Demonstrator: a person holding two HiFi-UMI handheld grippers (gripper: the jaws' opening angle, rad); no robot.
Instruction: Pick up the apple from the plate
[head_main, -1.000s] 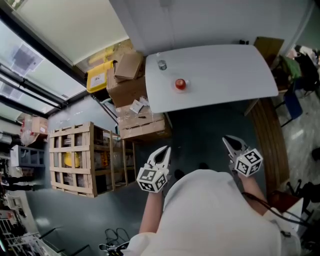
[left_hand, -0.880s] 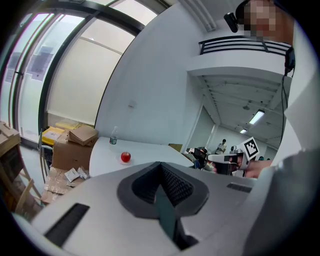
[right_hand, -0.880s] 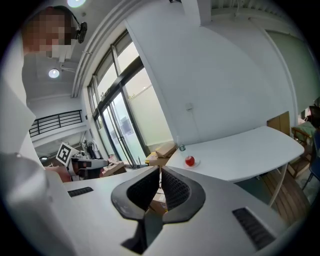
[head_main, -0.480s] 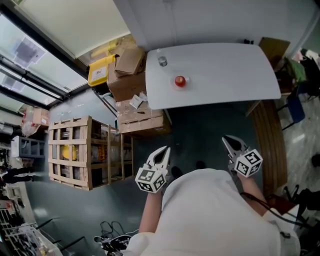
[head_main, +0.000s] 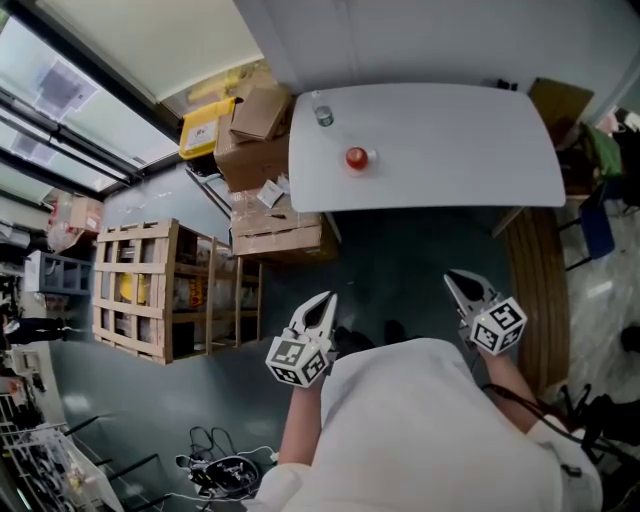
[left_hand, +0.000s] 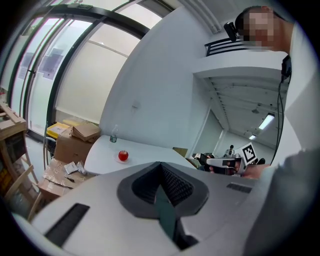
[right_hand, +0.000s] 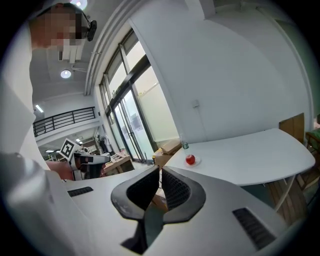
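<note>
Sitting toward table (head_main: 450, 140) left edge: apple (head_main: 356, 157); boxes (head_main: 255, 150) beyond.

Three views, one far table (head_main: 450, 150)
Head view looks steeply down from above; both gripper views face forward along their jaws, sharing the distant apple (head_main: 356, 158).

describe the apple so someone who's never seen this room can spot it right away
Find the big white table against the wall, beside the stacked cardboard boxes. Toward the end nearest the boxes, near the clear bottle, a small pale plate holds the apple. It is the only red, round thing on the table.
</note>
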